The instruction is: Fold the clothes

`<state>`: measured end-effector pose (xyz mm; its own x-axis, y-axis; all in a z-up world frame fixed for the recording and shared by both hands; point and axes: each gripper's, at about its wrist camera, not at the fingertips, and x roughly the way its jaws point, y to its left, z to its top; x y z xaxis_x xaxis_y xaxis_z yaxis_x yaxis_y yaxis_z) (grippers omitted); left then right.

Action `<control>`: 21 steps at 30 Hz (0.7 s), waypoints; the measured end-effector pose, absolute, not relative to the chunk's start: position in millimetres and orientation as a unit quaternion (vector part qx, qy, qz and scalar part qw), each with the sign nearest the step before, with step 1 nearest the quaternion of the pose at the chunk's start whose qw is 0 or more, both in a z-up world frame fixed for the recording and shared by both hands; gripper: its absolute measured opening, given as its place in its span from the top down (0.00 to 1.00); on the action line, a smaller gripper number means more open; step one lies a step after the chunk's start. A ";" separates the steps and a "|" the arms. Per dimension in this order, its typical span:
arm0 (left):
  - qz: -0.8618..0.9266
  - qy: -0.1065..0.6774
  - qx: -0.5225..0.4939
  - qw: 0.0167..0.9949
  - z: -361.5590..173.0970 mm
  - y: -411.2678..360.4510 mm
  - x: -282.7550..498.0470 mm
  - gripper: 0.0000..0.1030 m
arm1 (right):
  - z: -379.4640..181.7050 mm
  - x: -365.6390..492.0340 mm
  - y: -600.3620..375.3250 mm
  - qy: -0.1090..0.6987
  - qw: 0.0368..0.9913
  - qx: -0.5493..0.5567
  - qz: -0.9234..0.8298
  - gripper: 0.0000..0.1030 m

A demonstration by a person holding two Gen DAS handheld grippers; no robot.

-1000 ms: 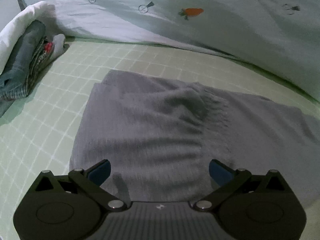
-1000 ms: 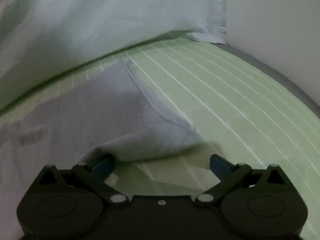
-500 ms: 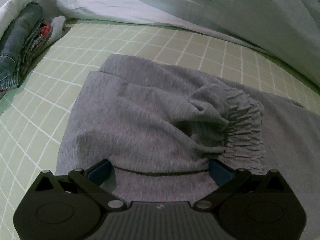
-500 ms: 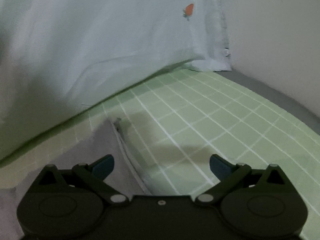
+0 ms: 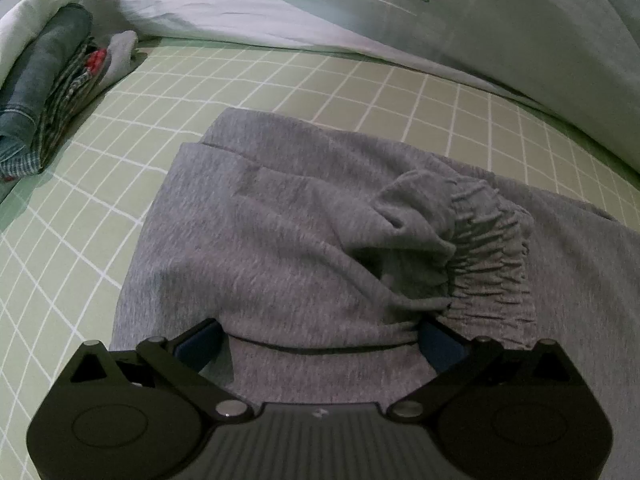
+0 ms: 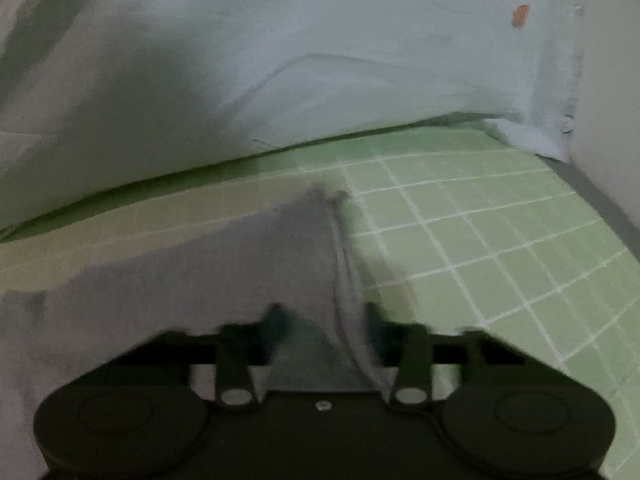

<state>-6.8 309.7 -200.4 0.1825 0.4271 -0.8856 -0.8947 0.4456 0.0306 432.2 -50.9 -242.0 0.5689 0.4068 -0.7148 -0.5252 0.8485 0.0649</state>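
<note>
Stack, far left: folded clothes (image 5: pixel 44 92), denim on top, sit at the bed's edge, well apart from the action.
Sheet: green checked sheet (image 5: pixel 280 76) runs under everything; a carrot-print duvet (image 5: pixel 440 20) is banked along the far side.
Garment: grey sweatpants (image 5: pixel 304 232) lie flat mid-sheet, already doubled over, with the gathered elastic waistband (image 5: pixel 488 256) bunched right of centre.
Left gripper: the left gripper (image 5: pixel 320 340) hangs low over the near hem, jaws spread wide, a fold of cloth lying between the pads but not squeezed.
Right gripper: over at the right end, the right gripper (image 6: pixel 324 320) has its jaws just drawn in, and the grey edge with its seam (image 6: pixel 340 264) runs straight between them. The picture is smeared, but it looks like a pinch on the cloth.
Risk one: that pinch may hold only the top layer near the seam; lift now and the lower layer could stay behind, skewing the fold.
Risk two: the left side has no grip, so a pull from the right could drag the whole garment across the sheet.
Risk three: the waistband lump could get trapped inside the next fold.
Change: a second ago the right jaws stood wide over bare sheet beside the edge; now they are in on it. The left view is sharper and closer on the hem.
</note>
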 end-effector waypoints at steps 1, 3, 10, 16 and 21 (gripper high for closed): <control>0.458 0.447 -0.262 0.723 -200.2 309.5 -6.2 0.00 | -240.3 433.2 -48.9 0.389 0.879 -0.076 0.265 0.89; 0.459 0.446 -0.264 0.722 -200.4 309.4 -5.8 0.00 | -237.0 435.3 -45.0 0.404 0.872 -0.072 0.267 0.92; 0.460 0.451 -0.270 0.716 -199.9 312.2 -4.2 0.00 | -199.8 391.3 -15.5 0.372 0.887 -0.067 0.265 0.93; 0.456 0.460 -0.277 0.710 -198.2 312.4 -3.7 0.00 | -169.8 298.7 56.2 0.341 0.865 -0.083 0.359 0.93; 0.424 0.473 -0.279 0.720 -190.2 311.8 -15.3 0.00 | -192.5 209.4 129.0 0.366 0.794 -0.144 0.464 0.88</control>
<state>-15.3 311.8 -190.2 0.1933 0.3463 -0.9180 -0.8745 0.4850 -0.0011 209.4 129.0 -192.5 0.3018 0.6309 -0.7148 -0.8419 0.5282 0.1107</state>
